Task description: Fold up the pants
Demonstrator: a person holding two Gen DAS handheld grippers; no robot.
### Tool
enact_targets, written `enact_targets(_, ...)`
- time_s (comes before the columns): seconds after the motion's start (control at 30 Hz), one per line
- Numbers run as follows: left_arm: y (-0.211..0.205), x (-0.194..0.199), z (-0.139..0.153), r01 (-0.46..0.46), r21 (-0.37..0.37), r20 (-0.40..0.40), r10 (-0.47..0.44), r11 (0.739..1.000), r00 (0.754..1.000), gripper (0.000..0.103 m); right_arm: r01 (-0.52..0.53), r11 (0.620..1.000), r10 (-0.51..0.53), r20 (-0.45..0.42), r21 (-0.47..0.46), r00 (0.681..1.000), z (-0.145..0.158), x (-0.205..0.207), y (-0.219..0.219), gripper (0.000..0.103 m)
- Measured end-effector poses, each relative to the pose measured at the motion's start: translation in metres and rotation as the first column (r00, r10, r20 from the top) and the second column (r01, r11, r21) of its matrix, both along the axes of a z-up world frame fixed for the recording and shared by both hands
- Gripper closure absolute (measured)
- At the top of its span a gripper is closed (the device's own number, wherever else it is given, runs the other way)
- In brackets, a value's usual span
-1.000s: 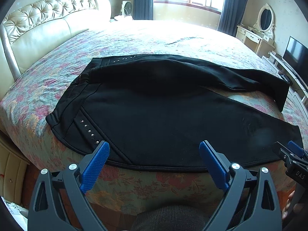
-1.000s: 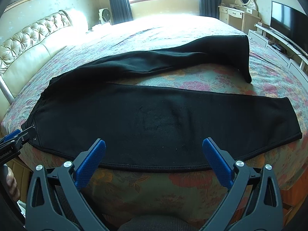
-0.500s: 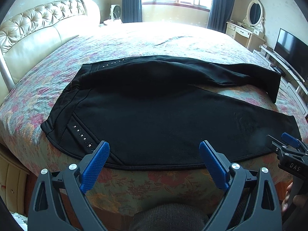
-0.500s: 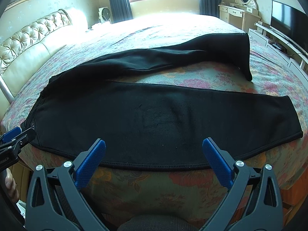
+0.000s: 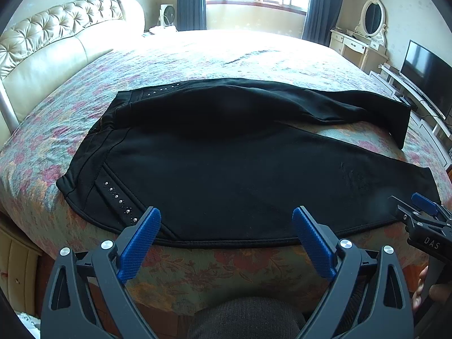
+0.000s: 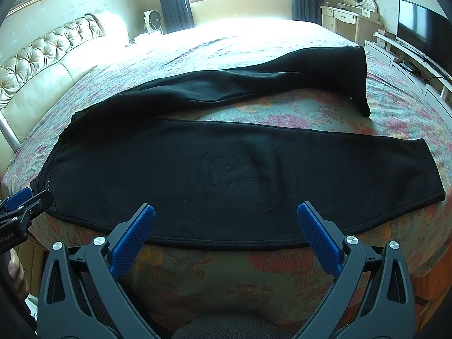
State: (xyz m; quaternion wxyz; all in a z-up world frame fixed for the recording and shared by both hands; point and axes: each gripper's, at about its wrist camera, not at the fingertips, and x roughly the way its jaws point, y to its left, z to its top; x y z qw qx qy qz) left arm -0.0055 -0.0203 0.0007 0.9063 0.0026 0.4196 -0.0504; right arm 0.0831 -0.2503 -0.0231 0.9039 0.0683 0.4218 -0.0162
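Note:
Black pants (image 5: 226, 163) lie spread across the floral bed, waistband with small studs at the left, both legs running right. They also show in the right wrist view (image 6: 226, 169). The far leg is creased and its cuff bends toward me. My left gripper (image 5: 226, 240) is open and empty, just short of the near hem by the studded hip. My right gripper (image 6: 226, 231) is open and empty at the near edge of the front leg. Each gripper shows at the edge of the other's view: the right one (image 5: 423, 220), the left one (image 6: 19, 206).
The bed (image 5: 226, 50) has a tufted cream headboard (image 5: 56, 42) at the left. A dressing table with an oval mirror (image 5: 370, 25) and a TV (image 5: 423, 67) on a low stand line the right wall. A window with dark curtains and a small fan are behind.
Both grippers have drawn back a little and tilted up, so more of the room shows. The pants have not moved.

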Motion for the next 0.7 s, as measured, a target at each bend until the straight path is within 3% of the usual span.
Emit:
enact_targets(0.43, 0.0004, 0.0007, -0.0022, 0.008, -0.018, -0.019, -0.008, 1.0, 1.0, 0.01, -0.001, 1.0, 0.001, 0.002, 0.002, 1.0, -0.0012, 0.0023, -0.0002, 0.002)
enact_targets(0.7, -0.0019, -0.0011, 0.004, 0.005, 0.018, 0.04, -0.005, 1.0, 0.999, 0.01, -0.005, 1.0, 0.007, 0.049, -0.029, 0.999, 0.0071, 0.0024, 0.0019, 0.002)
